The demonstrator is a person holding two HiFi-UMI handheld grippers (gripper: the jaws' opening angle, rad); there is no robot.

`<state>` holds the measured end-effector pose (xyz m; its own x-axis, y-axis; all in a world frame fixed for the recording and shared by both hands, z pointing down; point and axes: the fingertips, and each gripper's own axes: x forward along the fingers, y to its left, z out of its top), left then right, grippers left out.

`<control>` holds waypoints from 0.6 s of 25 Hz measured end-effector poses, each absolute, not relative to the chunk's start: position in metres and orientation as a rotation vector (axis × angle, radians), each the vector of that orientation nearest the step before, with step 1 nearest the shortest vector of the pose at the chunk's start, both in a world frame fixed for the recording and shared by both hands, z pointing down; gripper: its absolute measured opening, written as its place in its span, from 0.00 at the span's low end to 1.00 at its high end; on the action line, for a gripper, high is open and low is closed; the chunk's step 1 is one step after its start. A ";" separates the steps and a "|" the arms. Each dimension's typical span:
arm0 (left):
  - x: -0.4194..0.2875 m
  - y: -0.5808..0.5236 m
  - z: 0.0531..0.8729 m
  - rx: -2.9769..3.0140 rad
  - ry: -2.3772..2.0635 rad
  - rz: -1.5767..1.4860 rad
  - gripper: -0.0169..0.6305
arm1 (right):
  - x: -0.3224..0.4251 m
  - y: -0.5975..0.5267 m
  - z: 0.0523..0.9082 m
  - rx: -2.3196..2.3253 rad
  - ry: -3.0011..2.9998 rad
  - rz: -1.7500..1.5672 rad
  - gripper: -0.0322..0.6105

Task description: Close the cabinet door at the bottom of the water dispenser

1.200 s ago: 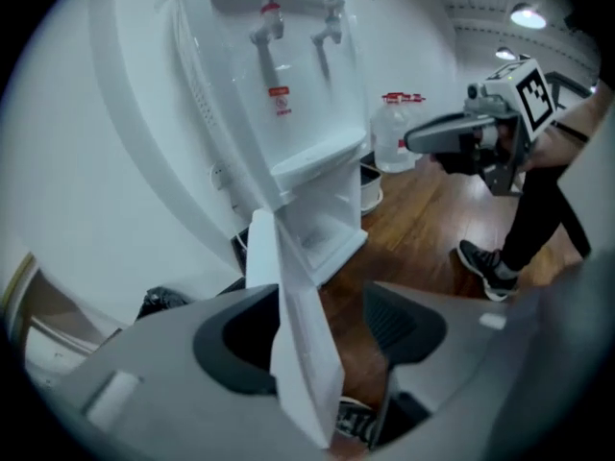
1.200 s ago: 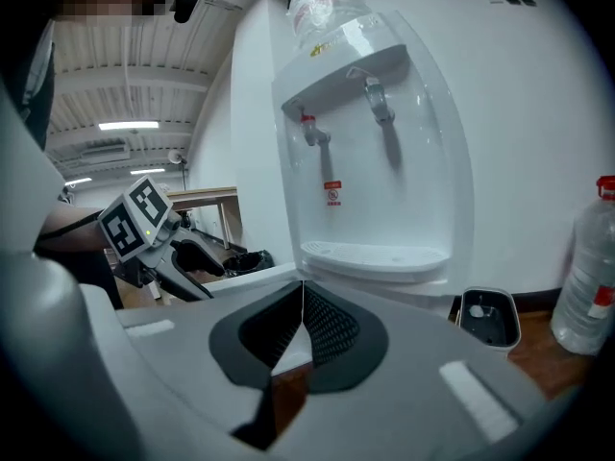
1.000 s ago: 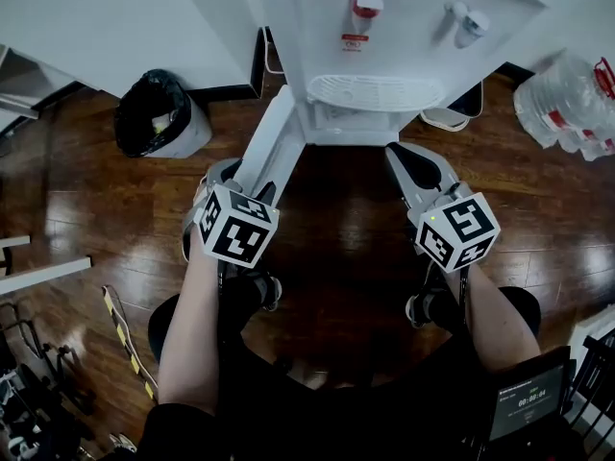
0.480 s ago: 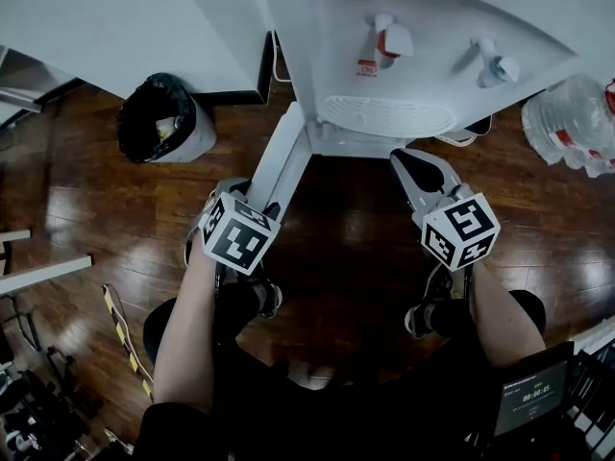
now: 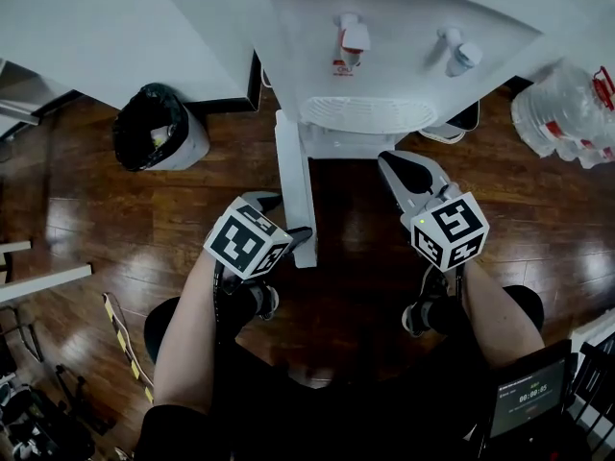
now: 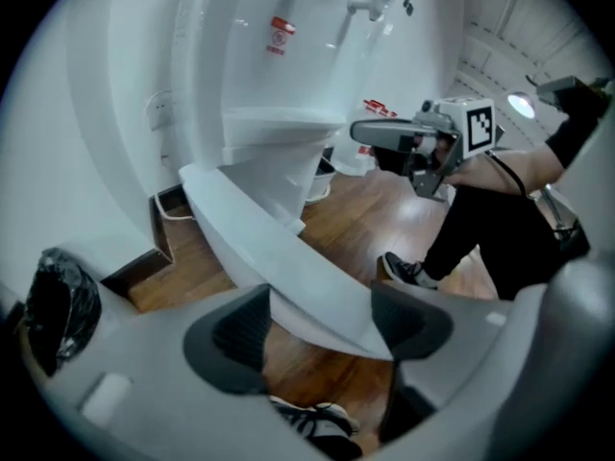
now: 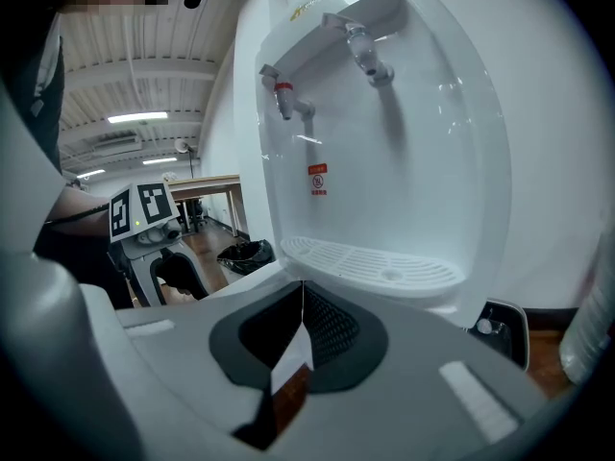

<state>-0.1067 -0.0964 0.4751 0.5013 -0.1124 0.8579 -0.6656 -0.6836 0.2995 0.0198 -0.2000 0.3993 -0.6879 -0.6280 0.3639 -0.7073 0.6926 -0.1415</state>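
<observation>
- A dark, glossy wooden floor spreads beneath and all around the right gripper.
- A white wall stands ahead and to its left, with a dark skirting at the foot.
- Well to its left, by that wall, sits a round bin with a black liner.
- Well to its right lie clear water bottles with red labels.
- Far to its left and behind it are white shelf edges and a yellow-and-black striped strip on the floor.
- In the right gripper view, strip lights glow on a ribbed ceiling to its left, above a pale table.
</observation>
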 end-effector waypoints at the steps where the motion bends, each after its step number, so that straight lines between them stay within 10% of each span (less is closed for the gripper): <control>1: -0.098 -0.096 0.475 2.146 -0.604 1.151 0.56 | 0.020 -0.198 0.400 1.050 -2.617 0.394 0.06; 15: -0.020 -0.150 0.515 2.369 -0.657 1.267 0.43 | 0.039 -0.163 0.431 0.799 -2.471 0.311 0.13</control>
<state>-0.0202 -0.1503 0.5150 0.4859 -0.2243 0.8447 -0.5610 -0.8211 0.1047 0.0395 -0.1628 0.4314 -0.6908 -0.4789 0.5417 -0.5980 0.7995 -0.0558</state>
